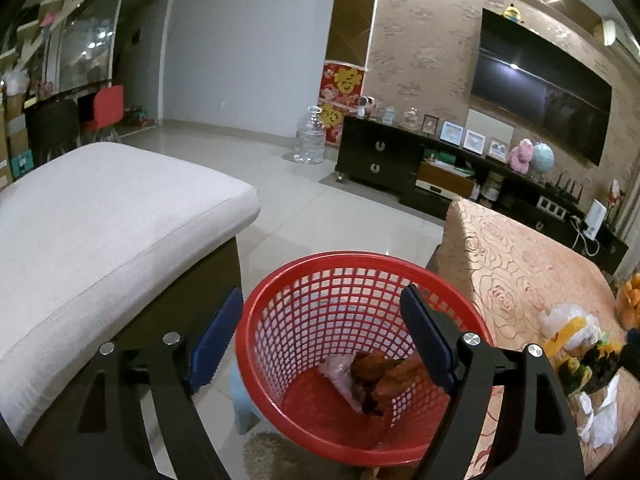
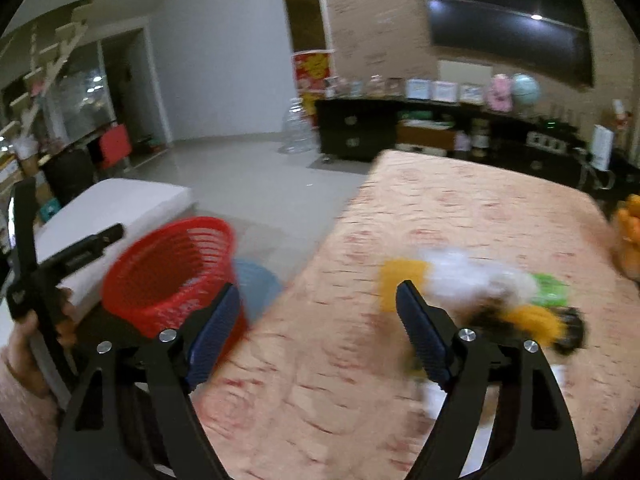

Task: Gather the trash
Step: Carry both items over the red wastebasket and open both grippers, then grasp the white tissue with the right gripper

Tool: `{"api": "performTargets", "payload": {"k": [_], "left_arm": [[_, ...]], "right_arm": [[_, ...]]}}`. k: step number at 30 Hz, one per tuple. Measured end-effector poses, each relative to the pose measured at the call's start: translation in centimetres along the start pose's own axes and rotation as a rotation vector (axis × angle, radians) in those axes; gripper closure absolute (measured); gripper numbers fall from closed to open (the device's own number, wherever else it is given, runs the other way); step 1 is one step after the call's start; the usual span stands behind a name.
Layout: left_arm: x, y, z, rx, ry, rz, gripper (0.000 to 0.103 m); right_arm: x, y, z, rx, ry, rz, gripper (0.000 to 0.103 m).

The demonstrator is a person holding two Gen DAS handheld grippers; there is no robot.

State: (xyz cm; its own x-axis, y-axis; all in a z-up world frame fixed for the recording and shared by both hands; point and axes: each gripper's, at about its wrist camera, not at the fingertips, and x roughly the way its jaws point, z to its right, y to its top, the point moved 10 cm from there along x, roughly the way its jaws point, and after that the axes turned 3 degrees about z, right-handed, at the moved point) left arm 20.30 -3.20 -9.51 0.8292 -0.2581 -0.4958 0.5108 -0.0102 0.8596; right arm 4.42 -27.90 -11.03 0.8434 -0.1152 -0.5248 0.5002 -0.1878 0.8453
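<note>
While the left hand-held gripper [image 1: 320,336] hung spread and empty over the red mesh basket [image 1: 288,280], where peels already lay, the right hand-held gripper [image 2: 318,320], also unclenched, headed for the blurred trash pile [image 2: 480,296], perhaps wrappers, on the worktop [image 2: 360,380]; next came closing on one piece.

— What do we have for the trash?

— A red mesh basket [image 1: 320,312], upright and open-topped, just beside the worktop's [image 1: 516,264] edge. In it lie orange-brown scraps [image 1: 384,376] and a crumpled clear wrapper [image 1: 340,372].

— And what do we see on the worktop?

— A loose heap [image 2: 480,292] — white crumpled plastic, yellow and green pieces, something dark — too blurred in the right view to sort out.
</note>
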Motion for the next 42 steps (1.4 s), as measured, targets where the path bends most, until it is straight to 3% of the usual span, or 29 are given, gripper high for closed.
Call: {"api": "performTargets", "payload": {"k": [11,16,29,35,36,40,42], "left_arm": [[-0.9,-0.1,2.2,0.035,-0.031,0.026,0.025],[-1.4,-0.8,4.7,0.09,-0.059,0.033,0.025],[-1.6,-4.7,12.0,0.254,-0.139,-0.013,0.025],[-1.8,-6.2,13.7,0.29,-0.165,-0.029,0.025],[-1.8,-6.3,13.9,0.296,-0.167,-0.031,0.025],[-1.9,-7.0,15.1,0.332,-0.18,-0.033,0.025],[-2.0,-7.3,15.6,0.343,-0.187,-0.035,0.025]], "right_arm": [[-5.3,-6.1,15.1,0.158,-0.254,-0.004,0.019],[-5.5,-9.5,18.7,0.254,-0.308,-0.049,0.019],[-2.2,-12.5,16.7,0.267,-0.192,-0.181,0.016],[-1.3,-13.1,16.0,0.234,-0.203,-0.211,0.016],[-1.3,-13.2,16.1,0.237,-0.208,-0.212,0.019],[-1.0,-14.0,16.9,0.268,-0.201,-0.251,0.053],[-1.0,-14.1,17.2,0.273,-0.199,-0.257,0.063]]}}
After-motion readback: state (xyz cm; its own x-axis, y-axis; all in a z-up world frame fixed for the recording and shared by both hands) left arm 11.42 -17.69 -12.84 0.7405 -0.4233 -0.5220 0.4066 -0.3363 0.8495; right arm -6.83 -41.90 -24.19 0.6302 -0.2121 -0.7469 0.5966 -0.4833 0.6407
